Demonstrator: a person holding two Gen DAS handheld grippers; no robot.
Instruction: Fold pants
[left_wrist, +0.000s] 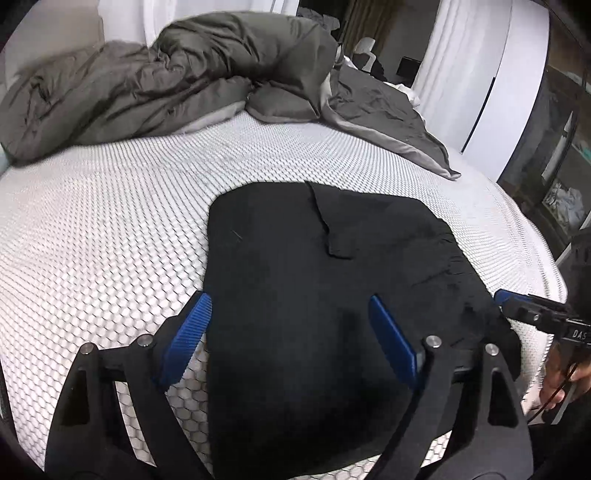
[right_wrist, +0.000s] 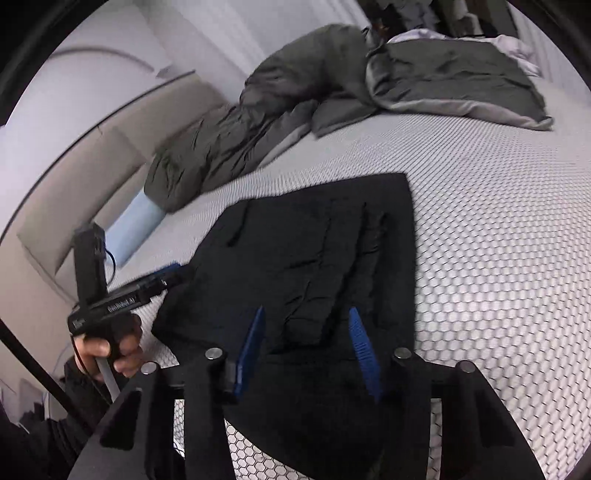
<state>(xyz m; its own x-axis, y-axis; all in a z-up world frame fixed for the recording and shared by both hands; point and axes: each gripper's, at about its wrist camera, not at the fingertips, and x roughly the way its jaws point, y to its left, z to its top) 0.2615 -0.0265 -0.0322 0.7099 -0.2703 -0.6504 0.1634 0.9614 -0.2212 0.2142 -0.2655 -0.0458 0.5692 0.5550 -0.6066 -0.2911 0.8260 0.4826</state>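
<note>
The black pants (left_wrist: 317, 280) lie folded into a flat block on the white honeycomb mattress (left_wrist: 110, 229). My left gripper (left_wrist: 291, 306) is open, its blue fingers (left_wrist: 188, 332) astride the near left part of the pants. My right gripper (right_wrist: 306, 317) is open over the near edge of the pants (right_wrist: 314, 251). The right gripper's blue tip also shows in the left wrist view (left_wrist: 506, 297) at the pants' right edge. The left gripper shows in the right wrist view (right_wrist: 173, 271) at the pants' left corner.
A crumpled grey duvet (left_wrist: 177, 70) and pillows are heaped along the far side of the bed. A padded headboard (right_wrist: 74, 155) and a light blue pillow (right_wrist: 133, 225) are at the left. White curtains (left_wrist: 458, 55) and a dark cabinet (left_wrist: 554, 155) stand at the right.
</note>
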